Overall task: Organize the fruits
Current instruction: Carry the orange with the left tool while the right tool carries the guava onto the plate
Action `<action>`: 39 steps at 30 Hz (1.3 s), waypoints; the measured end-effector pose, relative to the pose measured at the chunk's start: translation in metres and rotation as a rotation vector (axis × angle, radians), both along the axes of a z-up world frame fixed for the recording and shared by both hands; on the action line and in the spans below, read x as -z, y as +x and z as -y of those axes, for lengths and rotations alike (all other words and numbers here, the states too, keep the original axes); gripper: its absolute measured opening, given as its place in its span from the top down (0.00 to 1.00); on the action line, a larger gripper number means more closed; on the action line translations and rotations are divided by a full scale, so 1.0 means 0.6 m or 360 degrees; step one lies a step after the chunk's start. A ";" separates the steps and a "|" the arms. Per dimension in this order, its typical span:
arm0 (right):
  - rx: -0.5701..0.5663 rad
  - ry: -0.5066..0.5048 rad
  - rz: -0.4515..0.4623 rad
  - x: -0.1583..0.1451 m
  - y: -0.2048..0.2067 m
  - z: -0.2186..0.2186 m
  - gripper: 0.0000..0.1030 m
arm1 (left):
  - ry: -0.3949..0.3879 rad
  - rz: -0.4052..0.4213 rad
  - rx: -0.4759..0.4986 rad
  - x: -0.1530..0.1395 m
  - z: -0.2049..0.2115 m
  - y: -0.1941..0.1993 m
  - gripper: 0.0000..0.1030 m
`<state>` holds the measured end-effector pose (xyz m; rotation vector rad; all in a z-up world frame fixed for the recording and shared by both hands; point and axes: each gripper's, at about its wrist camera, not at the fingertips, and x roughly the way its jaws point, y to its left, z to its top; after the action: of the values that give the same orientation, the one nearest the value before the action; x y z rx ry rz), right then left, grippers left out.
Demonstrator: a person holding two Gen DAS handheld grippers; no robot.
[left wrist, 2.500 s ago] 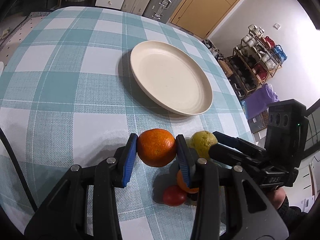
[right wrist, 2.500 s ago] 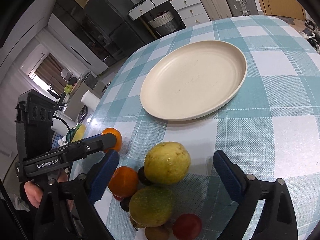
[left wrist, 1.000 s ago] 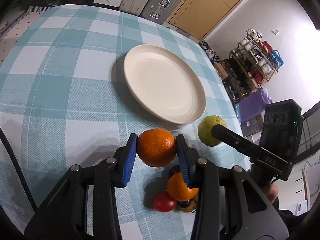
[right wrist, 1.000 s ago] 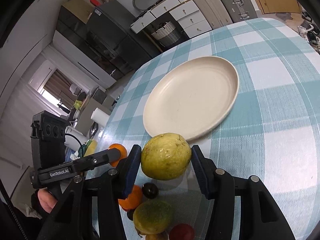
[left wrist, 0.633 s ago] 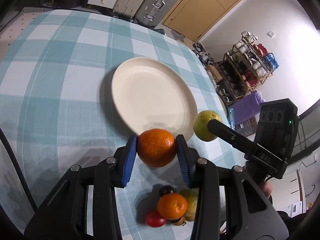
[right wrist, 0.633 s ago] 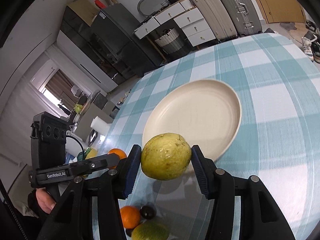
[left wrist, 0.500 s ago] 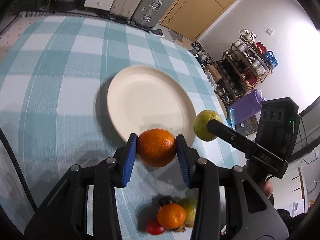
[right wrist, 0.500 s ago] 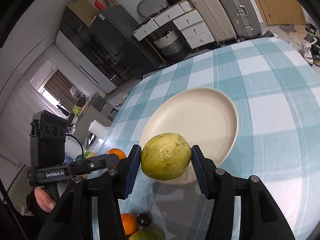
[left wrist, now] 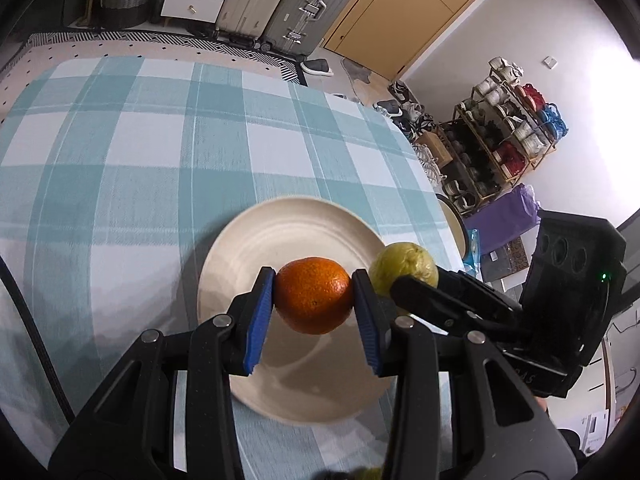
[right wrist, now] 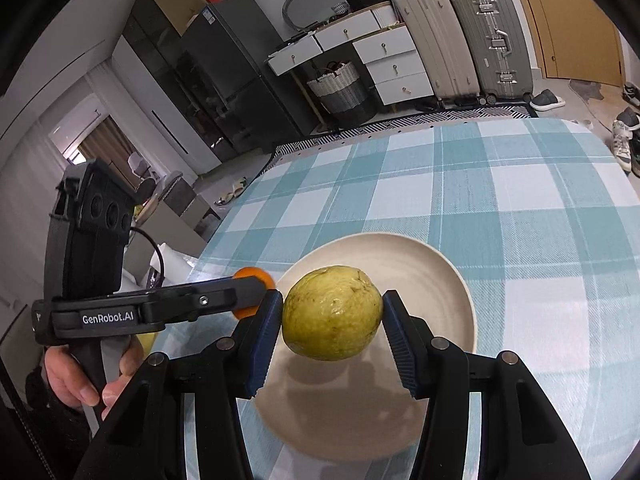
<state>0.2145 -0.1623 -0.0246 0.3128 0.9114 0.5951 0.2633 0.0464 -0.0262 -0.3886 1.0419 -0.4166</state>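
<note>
While one cream plate rests on the checked desk, two fruits hang above it: one orange clamped by the left gripper, one yellow-green guava, long axis 9-to-3 o'clock, clamped by the right gripper.

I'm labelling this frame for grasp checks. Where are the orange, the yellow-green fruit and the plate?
orange [left wrist: 314, 295], left wrist view, middle of its peel.
yellow-green fruit [right wrist: 332, 312], right wrist view, centre of its skin.
plate [left wrist: 280, 240], left wrist view, bare far part of its inside.
</note>
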 end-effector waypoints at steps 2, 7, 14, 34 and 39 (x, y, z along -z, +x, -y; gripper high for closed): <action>0.0016 0.0000 0.0002 0.003 0.016 0.001 0.49 | 0.0009 -0.0004 -0.0005 0.005 0.003 0.017 0.65; 0.0042 -0.0059 0.0014 0.014 0.050 -0.002 0.49 | 0.0001 -0.0049 -0.0033 0.031 0.004 0.053 0.65; 0.0062 -0.0023 -0.0057 0.055 0.082 -0.002 0.49 | -0.0031 -0.0108 -0.0042 0.070 0.008 0.078 0.65; 0.0152 0.0116 0.0040 0.042 0.056 0.021 0.20 | -0.0129 -0.0070 -0.0183 0.049 -0.001 0.069 0.44; 0.0182 0.0072 0.0090 0.021 0.028 0.030 0.13 | -0.0068 -0.0030 -0.0220 0.023 -0.014 0.029 0.31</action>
<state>0.2316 -0.1801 -0.0370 0.3844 0.8210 0.5168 0.2805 0.0549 -0.0399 -0.5006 1.0190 -0.3122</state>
